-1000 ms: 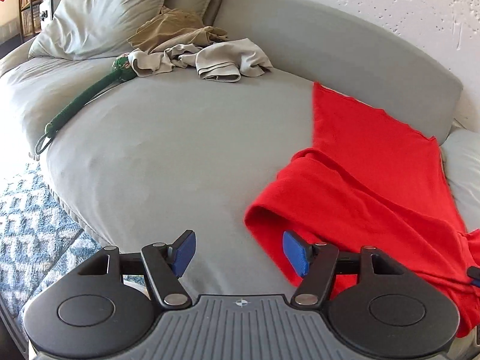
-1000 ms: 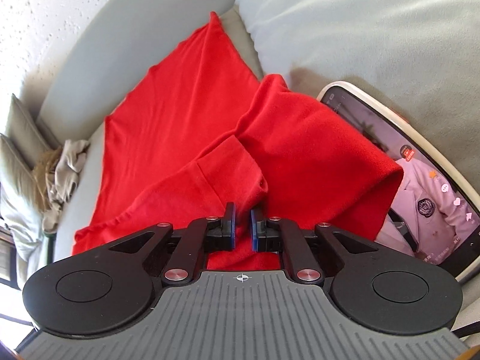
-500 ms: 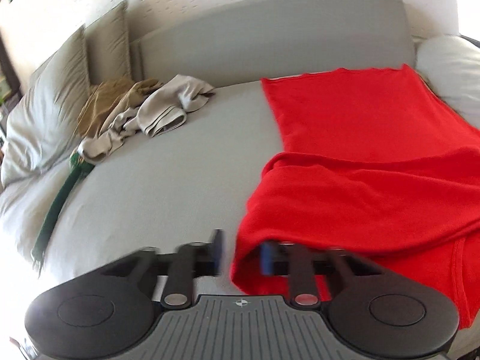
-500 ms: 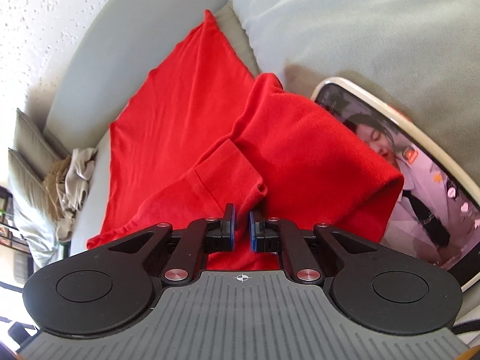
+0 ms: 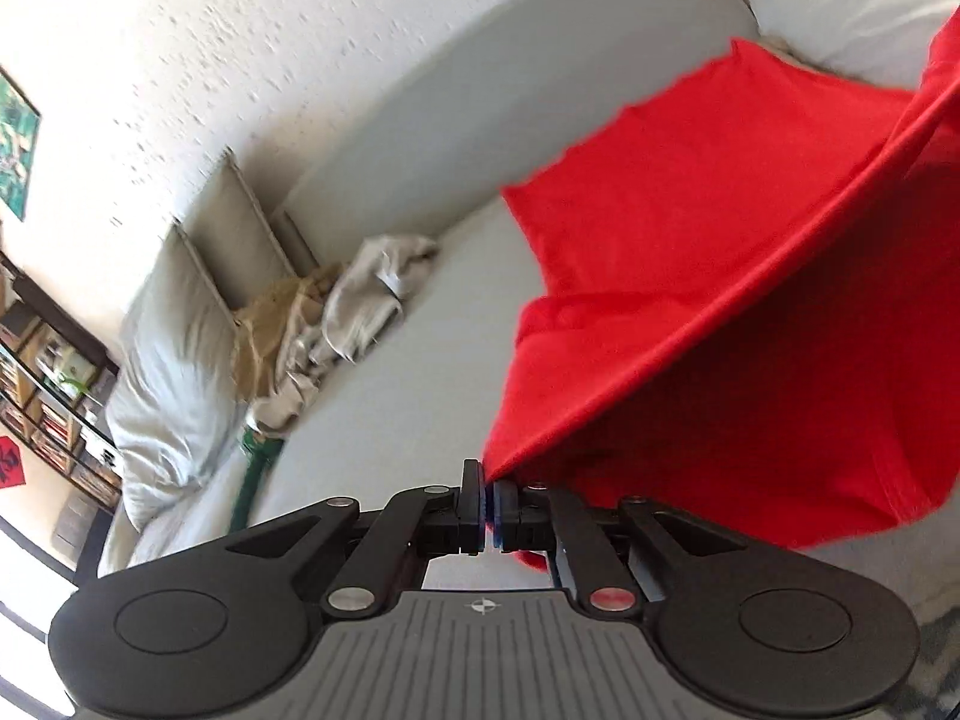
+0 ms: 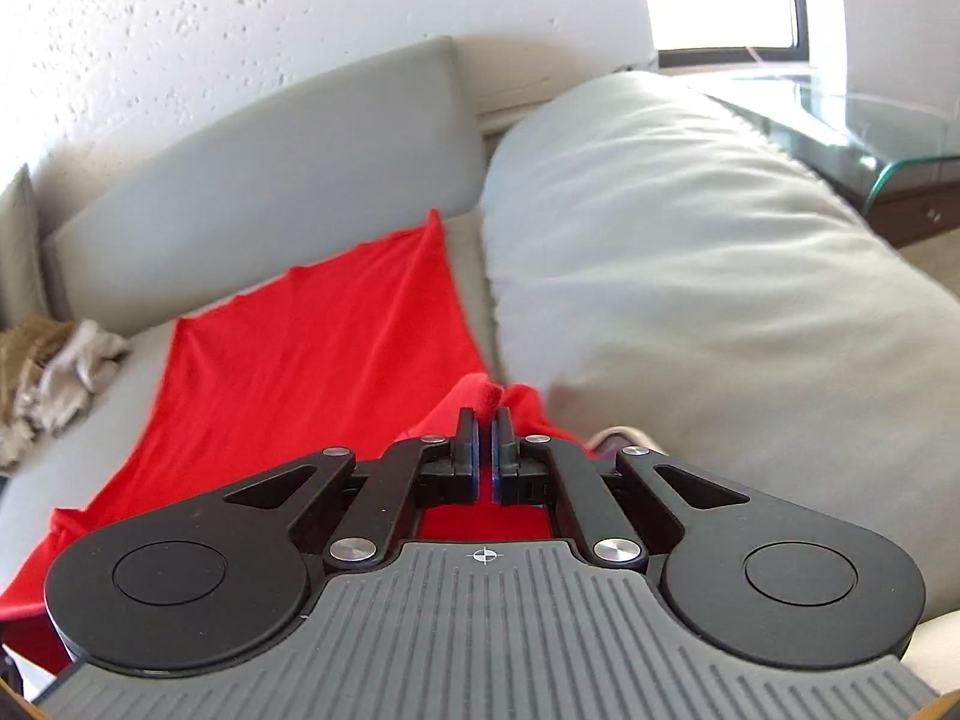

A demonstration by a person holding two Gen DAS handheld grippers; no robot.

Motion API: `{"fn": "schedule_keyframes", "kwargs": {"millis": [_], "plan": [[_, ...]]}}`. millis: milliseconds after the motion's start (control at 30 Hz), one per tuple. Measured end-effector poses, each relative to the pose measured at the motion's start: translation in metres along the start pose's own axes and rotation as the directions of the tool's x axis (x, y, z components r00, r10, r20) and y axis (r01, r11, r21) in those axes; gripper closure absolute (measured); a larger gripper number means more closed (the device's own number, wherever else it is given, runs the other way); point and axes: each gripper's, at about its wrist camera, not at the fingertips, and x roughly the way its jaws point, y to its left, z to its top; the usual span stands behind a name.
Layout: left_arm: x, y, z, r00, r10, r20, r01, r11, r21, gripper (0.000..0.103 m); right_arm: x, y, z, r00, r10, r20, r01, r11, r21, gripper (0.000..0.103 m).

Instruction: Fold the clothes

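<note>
the red garment point(image 5: 690, 276) lies partly spread on the grey sofa point(image 5: 408, 372), its near edge now lifted taut. a second ago the left claw point(image 5: 487, 501) stood wide beside that corner; now it pinches it, jaws opening slightly. the right claw point(image 6: 485, 450) is clamped on red cloth. both corners are held, so the fold-over can begin.

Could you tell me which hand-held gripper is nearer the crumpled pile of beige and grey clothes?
Left. The left hand-held gripper has the crumpled pile of beige and grey clothes just ahead; the right hand-held gripper sits farther across the sofa.
</note>
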Motion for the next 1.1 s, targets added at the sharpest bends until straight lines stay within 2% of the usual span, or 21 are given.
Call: {"fn": "schedule_keyframes", "kwargs": {"millis": [33, 67, 100, 133, 200, 233, 267, 300, 367, 500, 633, 733, 867, 933, 1000, 1067, 1100], "plan": [[0.005, -0.002, -0.003, 0.999, -0.023, -0.040, 0.023, 1.000, -0.001, 0.088, 0.010, -0.001, -0.002, 0.997, -0.009, -0.074, 0.008, 1.000, -0.015, 0.100], [0.005, 0.000, -0.004, 0.998, -0.035, -0.048, 0.035, 0.999, -0.010, 0.087, 0.018, -0.004, -0.006, 0.990, -0.004, -0.143, 0.002, 1.000, -0.015, 0.099], [0.002, 0.003, -0.006, 0.998, -0.044, -0.043, 0.043, 0.999, -0.021, 0.081, 0.027, -0.007, -0.010, 0.978, 0.003, -0.210, -0.006, 1.000, -0.011, 0.098], [-0.001, 0.011, -0.007, 0.998, -0.059, -0.038, 0.057, 0.997, -0.051, 0.064, 0.031, -0.011, -0.014, 0.968, 0.017, -0.251, -0.018, 1.000, 0.000, 0.094], [-0.007, 0.029, -0.008, 0.995, -0.096, -0.028, 0.092, 0.988, -0.125, 0.053, 0.029, -0.019, -0.018, 0.961, 0.040, -0.273, -0.035, 0.999, 0.024, 0.091], [-0.010, 0.039, -0.008, 0.994, -0.109, -0.025, 0.103, 0.980, -0.168, 0.052, 0.026, -0.021, -0.015, 0.957, 0.048, -0.286, -0.041, 0.999, 0.032, 0.078], [-0.012, 0.050, -0.009, 0.993, -0.119, -0.023, 0.112, 0.971, -0.213, 0.052, 0.022, -0.022, -0.012, 0.953, 0.055, -0.298, -0.046, 0.998, 0.038, 0.052], [-0.014, 0.062, -0.009, 0.991, -0.134, -0.013, 0.126, 0.955, -0.269, 0.051, 0.018, -0.024, -0.009, 0.949, 0.063, -0.310, -0.051, 0.998, 0.044, 0.044], [-0.017, 0.084, -0.008, 0.985, -0.172, 0.023, 0.167, 0.907, -0.386, 0.049, 0.004, -0.026, -0.006, 0.955, 0.084, -0.285, -0.070, 0.996, 0.058, 0.043], [0.002, 0.103, 0.012, 0.961, -0.270, 0.054, 0.261, 0.831, -0.491, 0.046, -0.014, -0.027, 0.001, 0.963, 0.140, -0.232, -0.123, 0.989, 0.085, 0.043], [0.035, 0.104, 0.045, 0.945, -0.322, 0.054, 0.305, 0.812, -0.498, 0.047, -0.013, -0.025, 0.008, 0.958, 0.196, -0.211, -0.171, 0.977, 0.128, 0.046], [0.071, 0.100, 0.062, 0.919, -0.394, 0.007, 0.340, 0.784, -0.519, 0.050, -0.008, -0.020, 0.006, 0.952, 0.221, -0.211, -0.193, 0.970, 0.147, 0.046], [0.101, 0.092, 0.068, 0.890, -0.451, -0.068, 0.346, 0.765, -0.543, 0.054, -0.006, -0.018, 0.003, 0.948, 0.238, -0.210, -0.208, 0.966, 0.154, 0.046], [0.104, 0.089, 0.067, 0.872, -0.486, -0.056, 0.382, 0.747, -0.544, 0.052, -0.004, -0.020, 0.003, 0.948, 0.238, -0.209, -0.208, 0.965, 0.158, 0.046], [0.105, 0.085, 0.067, 0.867, -0.496, -0.045, 0.402, 0.751, -0.523, 0.055, -0.001, -0.021, 0.003, 0.947, 0.240, -0.213, -0.208, 0.965, 0.160, 0.046], [0.108, 0.083, 0.067, 0.873, -0.487, -0.031, 0.408, 0.764, -0.500, 0.102, 0.004, -0.021, 0.002, 0.948, 0.230, -0.218, -0.199, 0.967, 0.156, 0.046], [0.110, 0.083, 0.067, 0.876, -0.482, -0.024, 0.411, 0.770, -0.489, 0.102, 0.005, -0.020, 0.002, 0.948, 0.228, -0.220, -0.197, 0.968, 0.156, 0.046]]}}
